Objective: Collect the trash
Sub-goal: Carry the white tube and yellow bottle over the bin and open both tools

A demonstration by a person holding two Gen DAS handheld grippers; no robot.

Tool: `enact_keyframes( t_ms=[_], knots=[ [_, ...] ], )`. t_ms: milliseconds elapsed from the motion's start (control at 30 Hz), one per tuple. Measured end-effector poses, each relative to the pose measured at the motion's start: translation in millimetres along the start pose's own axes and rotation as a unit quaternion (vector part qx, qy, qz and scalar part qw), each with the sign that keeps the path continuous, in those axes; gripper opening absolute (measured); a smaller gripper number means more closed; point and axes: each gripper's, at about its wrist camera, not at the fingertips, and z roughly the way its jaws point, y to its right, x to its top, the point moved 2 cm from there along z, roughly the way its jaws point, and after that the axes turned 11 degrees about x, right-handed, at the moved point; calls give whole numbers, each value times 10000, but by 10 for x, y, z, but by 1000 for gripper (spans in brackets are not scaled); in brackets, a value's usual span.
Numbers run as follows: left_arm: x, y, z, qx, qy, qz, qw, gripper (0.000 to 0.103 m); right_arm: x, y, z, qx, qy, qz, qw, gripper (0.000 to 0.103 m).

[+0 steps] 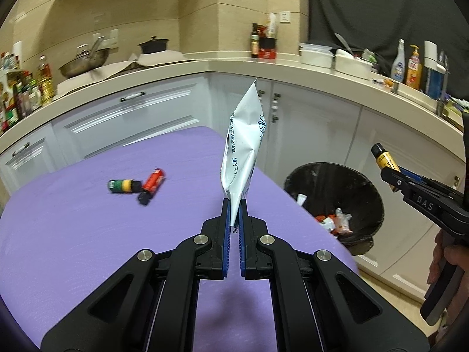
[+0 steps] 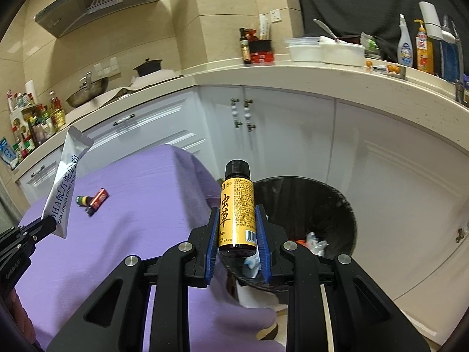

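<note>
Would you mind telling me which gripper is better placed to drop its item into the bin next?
Right. The right gripper holds the yellow bottle at the black bin's near rim; the left gripper holds the white pouch over the purple table.

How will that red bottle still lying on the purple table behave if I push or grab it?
The red bottle lies on its side and looks round, so a push would probably roll it. It touches the green bottle, so that one may shift too. It looks small and likely light; the smooth label could slip between the fingers, so grip across the body.
</note>
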Motion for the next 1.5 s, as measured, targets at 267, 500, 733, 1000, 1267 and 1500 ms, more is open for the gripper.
enact_keyframes(
  t_ms=[267, 500, 733, 1000, 1267, 1500],
  knots=[
    [129, 468, 188, -277, 60, 288, 9992, 5, 63, 266, 35, -166, 54, 71, 9998, 25],
    [230, 868, 438, -532, 39, 408, 9977, 5, 114, 473, 134, -267, 91, 131, 9995, 25],
    [280, 1202, 744, -627, -23, 566, 9964, 5, 141, 679, 284, -377, 56, 205, 9991, 25],
    [279, 1497, 1046, -698, -181, 813, 9941, 9, 122, 902, 464, -462, 31, 411, 9981, 25],
    [295, 1586, 1224, -715, -280, 886, 9931, 42, 64, 1048, 571, -539, 23, 590, 9968, 42],
    [322, 1407, 1159, -642, -232, 678, 9954, 44, 85, 955, 547, -516, 53, 525, 9973, 43]
  ],
)
